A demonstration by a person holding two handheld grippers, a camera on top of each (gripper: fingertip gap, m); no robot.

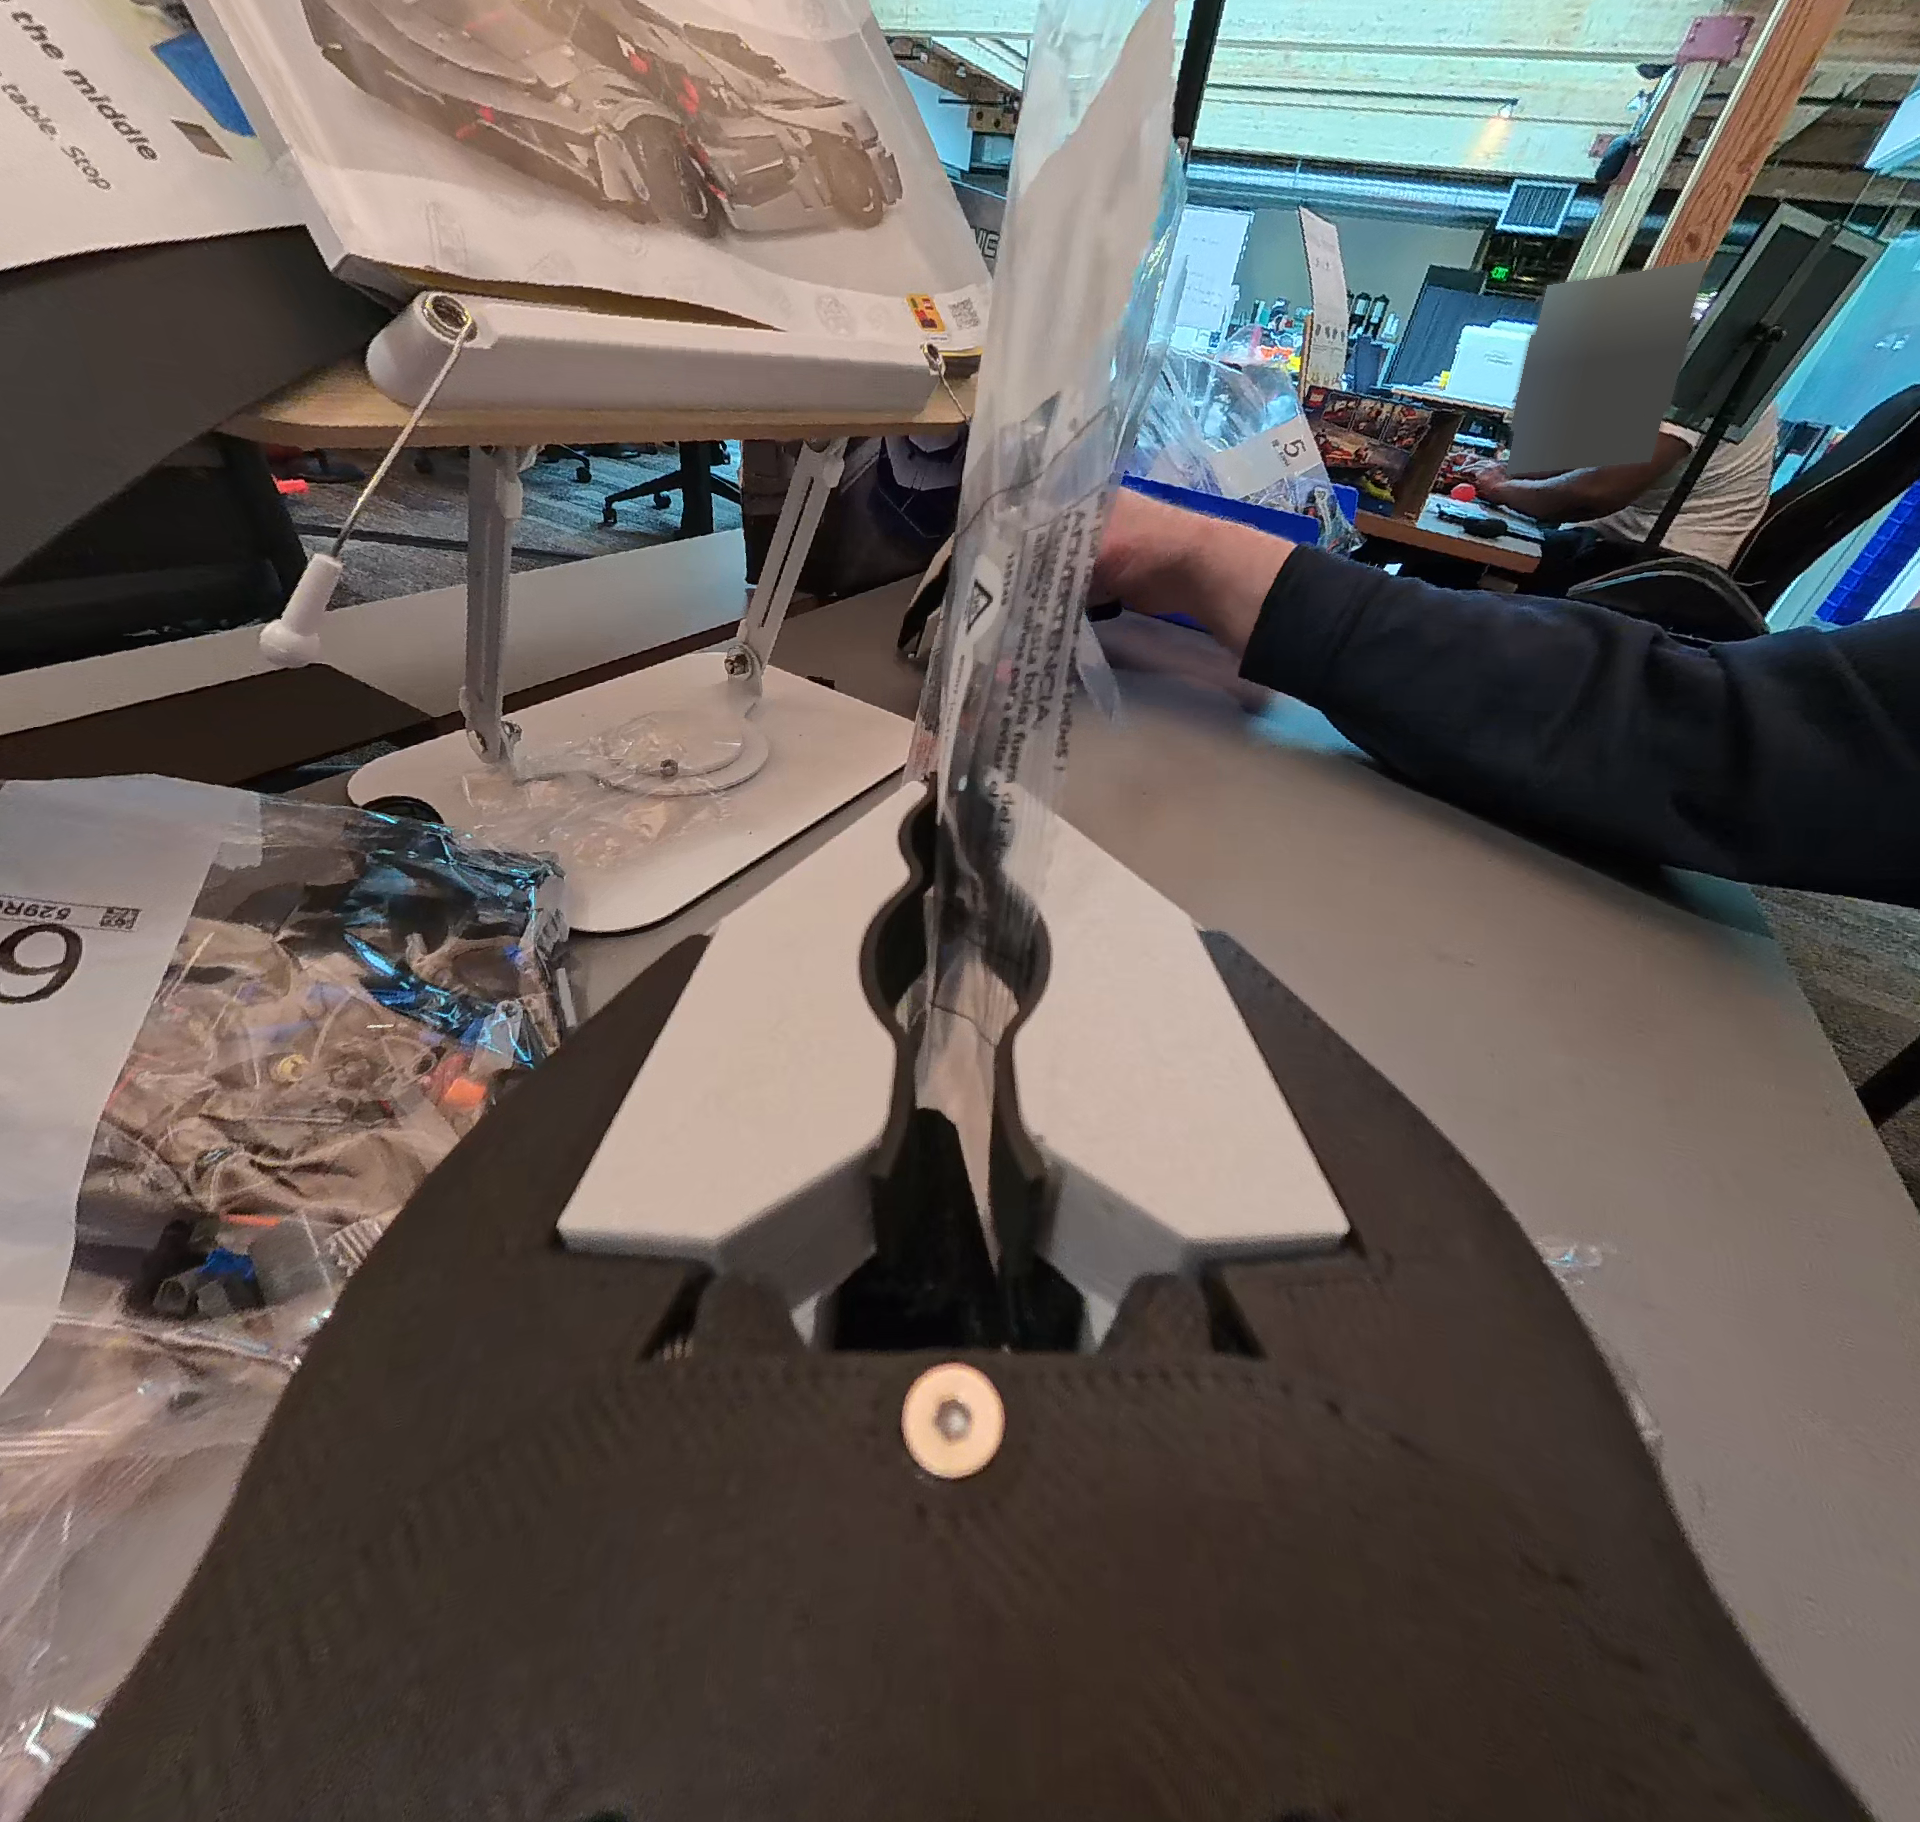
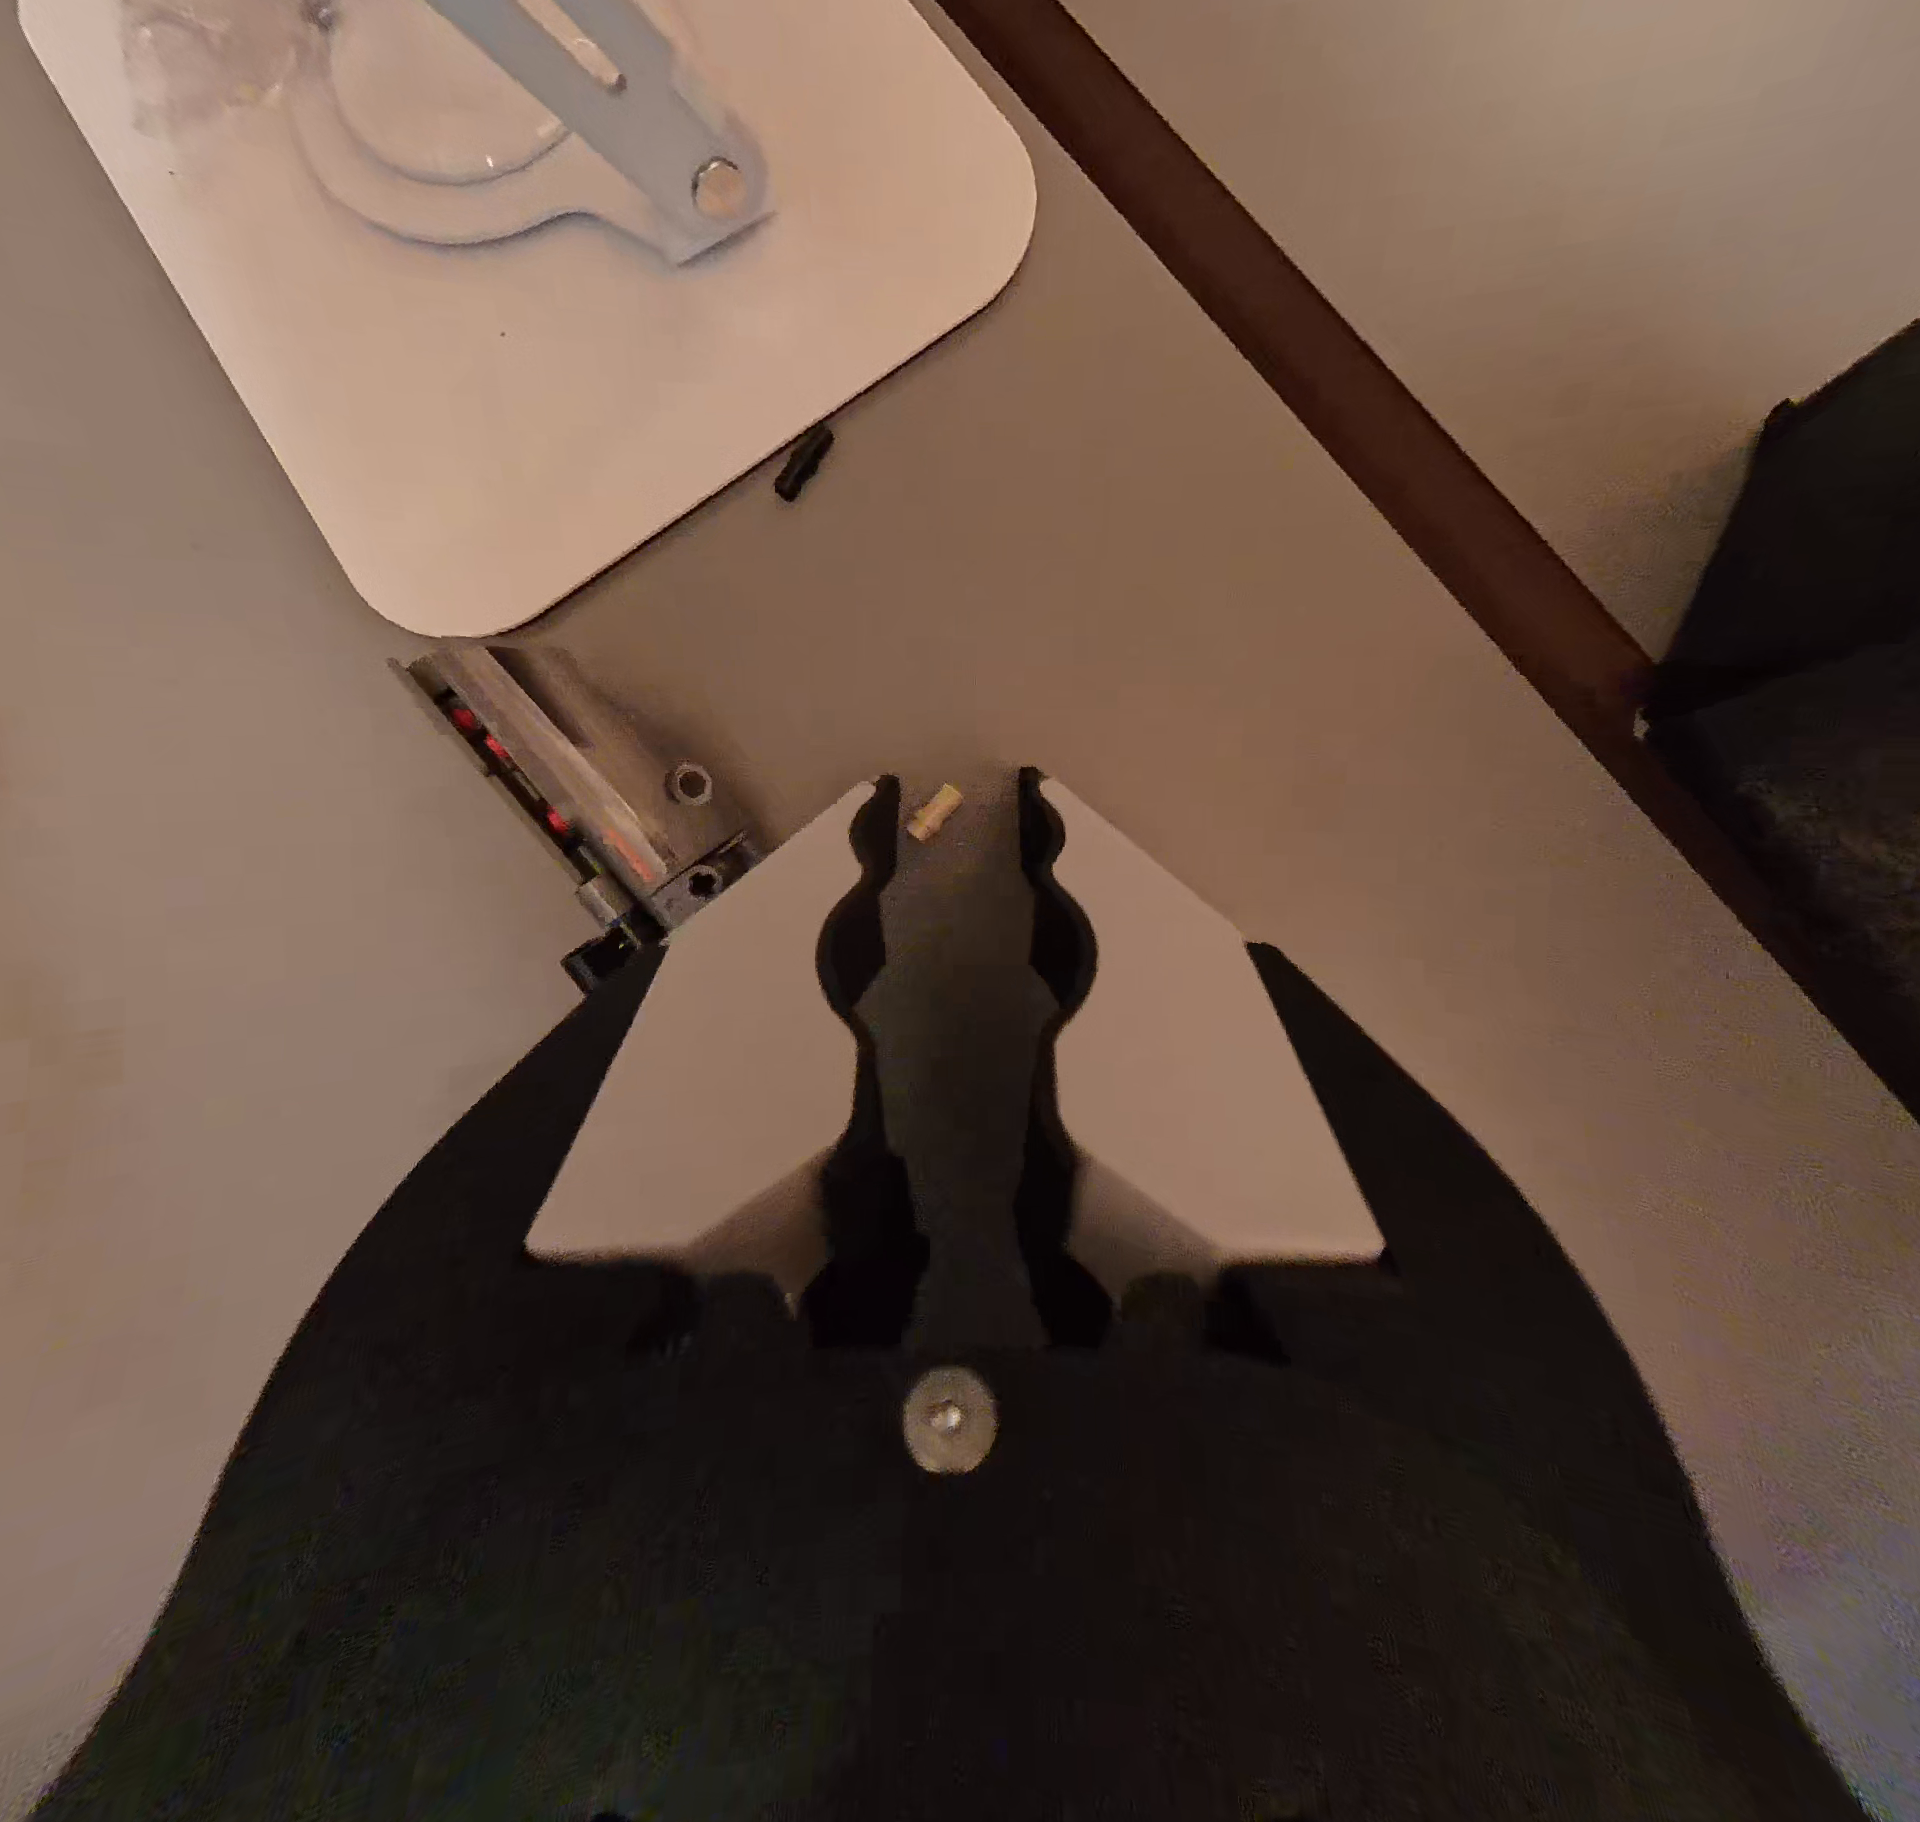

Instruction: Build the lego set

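My left gripper (image 1: pixel 935 806) is shut on a clear plastic bag (image 1: pixel 1081 318), which stands up tall from between the jaws. A bag of Lego parts (image 1: pixel 312 1045) lies on the table to its left. My right gripper (image 2: pixel 958 785) is open and points down at the table. A small tan peg (image 2: pixel 931 812) lies between its fingertips, close to the left one. A grey Lego assembly with red bits (image 2: pixel 613 796) lies just left of that gripper. A small black pin (image 2: pixel 803 463) lies farther ahead.
An instruction booklet (image 1: pixel 582 110) rests on a white stand whose base (image 1: pixel 644 796) sits on the table; the base also shows in the right wrist view (image 2: pixel 582 370). A person's dark sleeve (image 1: pixel 1558 723) reaches in from the right. A brown gap (image 2: pixel 1247 297) separates two tabletops.
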